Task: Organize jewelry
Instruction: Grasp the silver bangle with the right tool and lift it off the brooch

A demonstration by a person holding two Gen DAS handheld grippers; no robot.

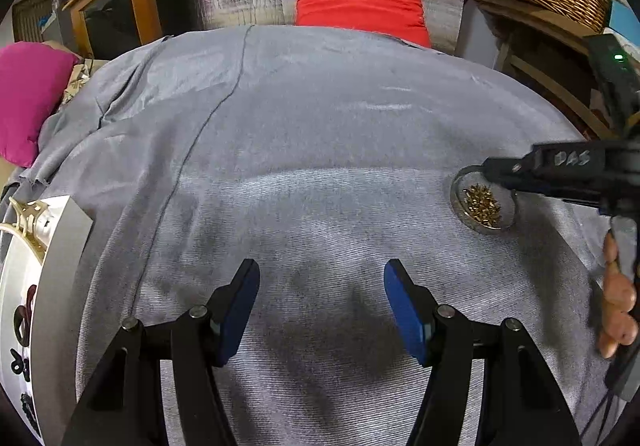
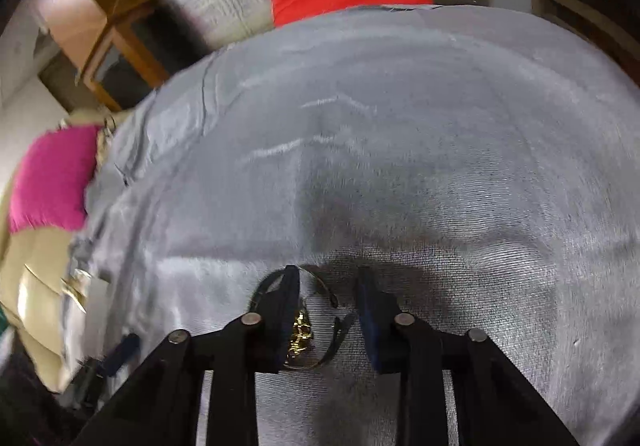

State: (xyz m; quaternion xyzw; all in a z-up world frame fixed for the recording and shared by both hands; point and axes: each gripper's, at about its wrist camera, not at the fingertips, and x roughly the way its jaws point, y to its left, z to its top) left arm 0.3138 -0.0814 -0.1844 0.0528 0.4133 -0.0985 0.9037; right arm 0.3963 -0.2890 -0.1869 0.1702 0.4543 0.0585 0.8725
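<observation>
Left wrist view, scanning left to right. At 8 o'clock, a white organizer tray (image 1: 60,242) sits at the edge of the grey cloth (image 1: 304,134); it holds dark pieces and a pale gold item, too distorted to name. At 6 o'clock, the left gripper (image 1: 322,310) stands wide, nothing between its blue pads, bare cloth below. At 3 o'clock, a silver bangle (image 1: 460,212) lies flat on the cloth, ringing a small heap of gold chain (image 1: 483,204). The right gripper (image 1: 508,174) reaches in from the frame's right side, its tip over the bangle's far rim; a hand (image 1: 618,298) grips its handle.

Right wrist view, blurred. The bangle (image 2: 326,292) lies at 6 o'clock, directly under the right gripper (image 2: 328,310). The left-side finger (image 2: 286,310) overlaps the ring and the gold chain (image 2: 300,330); the other finger stands outside the ring. Jaws narrow but parted; the pads do not visibly press on anything.

Judgement: the ring has no long axis. The right hand is far nearer. The tray lies well apart, toward 9 o'clock, so any carry runs that way.
</observation>
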